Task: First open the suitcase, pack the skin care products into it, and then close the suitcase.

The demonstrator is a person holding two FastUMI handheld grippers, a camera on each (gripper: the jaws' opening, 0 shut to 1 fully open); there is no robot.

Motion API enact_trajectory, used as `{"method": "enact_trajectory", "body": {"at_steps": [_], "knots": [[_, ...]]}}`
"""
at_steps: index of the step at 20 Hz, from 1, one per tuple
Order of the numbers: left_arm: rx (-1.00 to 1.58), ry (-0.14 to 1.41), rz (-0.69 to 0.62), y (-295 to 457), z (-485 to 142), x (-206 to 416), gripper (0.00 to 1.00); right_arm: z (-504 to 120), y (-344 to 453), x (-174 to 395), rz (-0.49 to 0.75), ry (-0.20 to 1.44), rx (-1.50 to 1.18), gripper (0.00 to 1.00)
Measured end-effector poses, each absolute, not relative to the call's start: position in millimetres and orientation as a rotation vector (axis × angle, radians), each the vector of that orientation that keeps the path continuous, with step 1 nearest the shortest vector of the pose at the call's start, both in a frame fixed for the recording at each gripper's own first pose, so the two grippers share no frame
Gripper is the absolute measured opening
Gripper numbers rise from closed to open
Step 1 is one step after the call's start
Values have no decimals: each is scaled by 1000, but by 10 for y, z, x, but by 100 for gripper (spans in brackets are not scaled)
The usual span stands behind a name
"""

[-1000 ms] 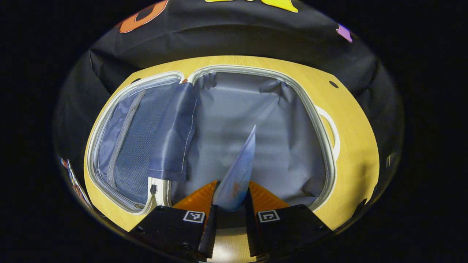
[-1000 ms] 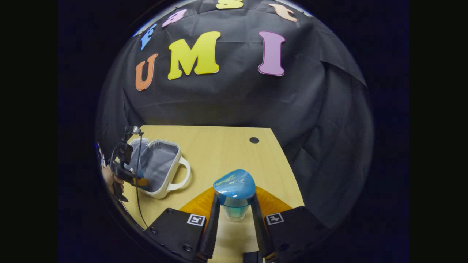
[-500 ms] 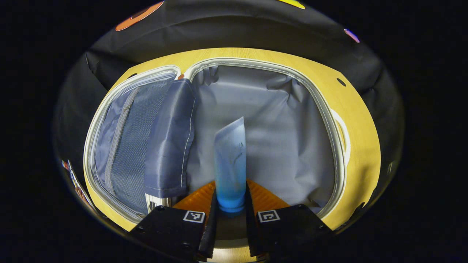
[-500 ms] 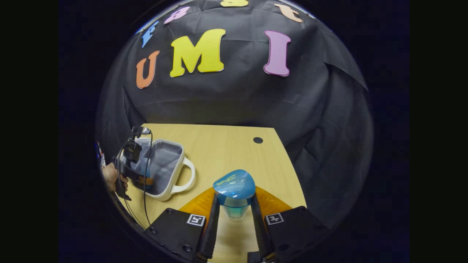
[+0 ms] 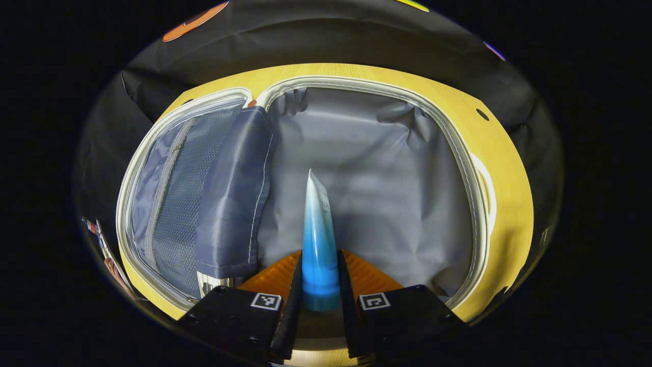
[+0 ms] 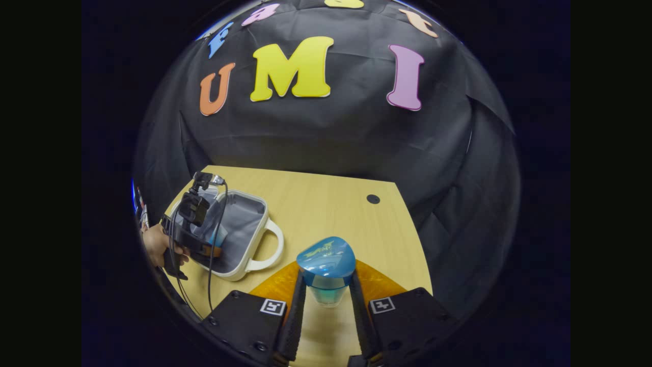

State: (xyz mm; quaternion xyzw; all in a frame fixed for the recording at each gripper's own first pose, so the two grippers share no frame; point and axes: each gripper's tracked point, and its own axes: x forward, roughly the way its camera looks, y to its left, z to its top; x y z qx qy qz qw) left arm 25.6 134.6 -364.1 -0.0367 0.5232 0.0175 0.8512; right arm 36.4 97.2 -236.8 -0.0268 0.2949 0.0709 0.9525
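Suitcase (image 5: 367, 168) lies open on the counter (image 5: 504, 168) in the left gripper view, its grey lined main well facing up and its lid half, with a mesh zip pocket (image 5: 173, 199) and a loose fabric flap (image 5: 234, 199), folded out to one side. The left gripper (image 5: 320, 285) hangs over the near rim of the main well, jaws pinching a blue-and-white tube (image 5: 318, 239) by its capped end, the flat crimped end pointing into the well. In the right gripper view, the right gripper (image 6: 326, 295) sits well apart from the case, jaws pinching a small bottle with a rounded blue cap (image 6: 326, 267) above bare counter (image 6: 326, 204). Farther off in that view, the suitcase (image 6: 239, 234) rests near the counter's edge with its white handle (image 6: 270, 250) facing this way, and a hand (image 6: 158, 244) holds the left gripper (image 6: 196, 239) over it. Packing looks to be the step in hand, with 1 product about to go in. The next move likely calls for lowering the tube onto the lining and spreading the jaws, then carrying the bottle across to the same well.
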Motion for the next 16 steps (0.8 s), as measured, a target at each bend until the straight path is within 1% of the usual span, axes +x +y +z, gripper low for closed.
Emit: {"method": "enact_trajectory", "body": {"at_steps": [1, 5, 6, 8, 10, 11, 14, 15, 16], "knots": [[-80, 1102, 38, 1349, -3636, 251, 42, -2366, 1018, 375, 155, 599, -59, 43], [-82, 1098, 50, 1375, -3606, 223, 45, -2323, 1241, 411, 205, 584, -67, 40], [-96, 1091, 37, 1339, -3569, 215, 59, -2311, 1307, 428, 221, 578, -70, 42], [-88, 1042, 38, 1364, -3409, 194, 87, -2280, 1439, 478, 248, 570, -73, 43], [-83, 991, 30, 1375, -3218, 138, 91, -2262, 1583, 497, 275, 565, -69, 43], [-79, 962, 27, 1394, -3109, 103, 92, -2249, 1672, 515, 288, 562, -69, 41], [-49, 850, 34, 1528, -2732, -29, 94, -2275, 1961, 580, 322, 563, -62, 41], [-37, 810, 37, 1570, -2620, -83, 94, -2289, 2064, 593, 328, 569, -50, 43], [-29, 768, 35, 1624, -2502, -121, 95, -2324, 2176, 623, 335, 577, -38, 43]]}}
